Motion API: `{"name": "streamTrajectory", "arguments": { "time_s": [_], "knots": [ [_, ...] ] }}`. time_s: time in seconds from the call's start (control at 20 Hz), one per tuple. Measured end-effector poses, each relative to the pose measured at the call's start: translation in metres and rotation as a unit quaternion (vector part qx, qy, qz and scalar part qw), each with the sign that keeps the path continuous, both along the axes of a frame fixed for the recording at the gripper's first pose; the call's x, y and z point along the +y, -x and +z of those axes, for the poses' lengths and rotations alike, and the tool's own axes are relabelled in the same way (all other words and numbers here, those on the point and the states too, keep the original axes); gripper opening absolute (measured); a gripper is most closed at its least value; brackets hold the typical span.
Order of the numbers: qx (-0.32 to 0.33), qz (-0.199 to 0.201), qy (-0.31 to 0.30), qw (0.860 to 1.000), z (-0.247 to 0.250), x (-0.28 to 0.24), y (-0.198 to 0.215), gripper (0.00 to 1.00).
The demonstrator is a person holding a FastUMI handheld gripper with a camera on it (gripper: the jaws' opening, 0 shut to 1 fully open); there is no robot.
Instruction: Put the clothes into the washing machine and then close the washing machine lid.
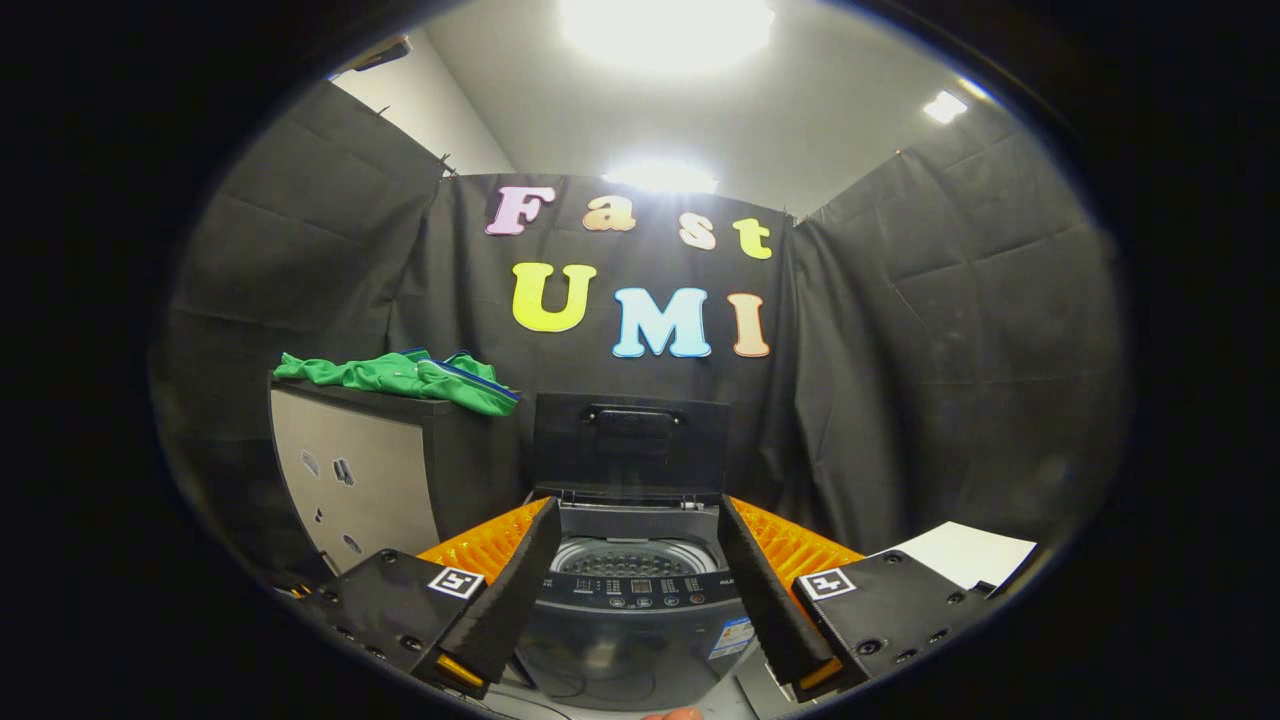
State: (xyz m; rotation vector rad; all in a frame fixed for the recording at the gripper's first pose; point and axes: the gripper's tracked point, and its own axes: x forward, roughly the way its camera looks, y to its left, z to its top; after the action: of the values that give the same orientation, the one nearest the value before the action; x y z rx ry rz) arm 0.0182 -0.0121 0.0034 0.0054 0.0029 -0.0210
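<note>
While the gripper is hanging in front of the machine, its two fingers are standing spread wide apart with nothing between them but open air; it is holding nothing.

- Small dark-grey top-loading washing machine: sitting straight ahead, framed in the gap between the two fingers. Its control strip is facing the camera, and behind that strip the pale perforated drum is showing through the round mouth. Drum is looking bare of cloth, though only its upper part is visible from this angle.
- Dark rectangular washing machine lid with moulded handle: standing raised, roughly upright, hinged at the back edge of the machine and leaning toward the black cloth wall behind.
- Crumpled bright-green garment with blue and white trim: lying in a loose heap on top of a grey box-like cabinet with a dark top, which is serving as the worktop. Cabinet is standing just beside the machine, beyond the finger nearest it; the garment is sitting higher than the machine's open mouth and well apart from both fingers. One end of the cloth is drooping over the cabinet's edge nearest the lid.
- White flat sheet or board: lying low on the side opposite the cabinet, past the other finger; hard to say what it is.
- Ceiling lights are glaring overhead, washing out the upper part of the view.
</note>
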Motion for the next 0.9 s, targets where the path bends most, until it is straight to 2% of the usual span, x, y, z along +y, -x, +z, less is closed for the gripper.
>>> {"name": "streamTrajectory", "arguments": {
  "time_s": [0.2,0.5,0.75,0.9],
  "knots": [
    [-0.006,0.015,-0.002,1.0,0.024,0.01,-0.014,0.98],
    [-0.084,0.065,0.019,0.994,0.129,0.052,-0.066,0.98],
    [-0.134,0.099,0.006,0.986,0.211,0.097,-0.111,0.98],
    [-0.102,0.131,-0.01,0.986,0.233,0.132,-0.143,0.98]
  ]
}}
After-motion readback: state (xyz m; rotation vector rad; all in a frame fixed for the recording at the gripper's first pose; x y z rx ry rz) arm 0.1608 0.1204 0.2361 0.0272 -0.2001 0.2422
